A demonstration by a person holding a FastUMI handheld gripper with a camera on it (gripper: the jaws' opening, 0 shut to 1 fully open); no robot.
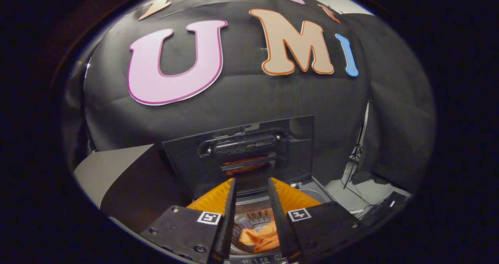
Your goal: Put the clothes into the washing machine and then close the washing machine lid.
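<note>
The washing machine's dark lid [183, 166] stands open and upright just beyond my fingers, its black handle [243, 144] facing me. Below, between the fingers, I look down into the metal drum [253, 217]. An orange cloth [260, 237] lies crumpled inside it. My gripper [251, 182] hovers above the drum's mouth, open, with nothing between its fingers. Its fingertips reach up to the lower part of the lid without visibly touching it. An orange reflection shows on the lid under the handle.
A grey surface [105, 166] lies left of the machine, partly covered by dark cloth. To the right, a thin stand [356, 158] and cables [362, 201] rest on a pale floor [343, 190]. The machine's control strip [257, 261] is nearest me.
</note>
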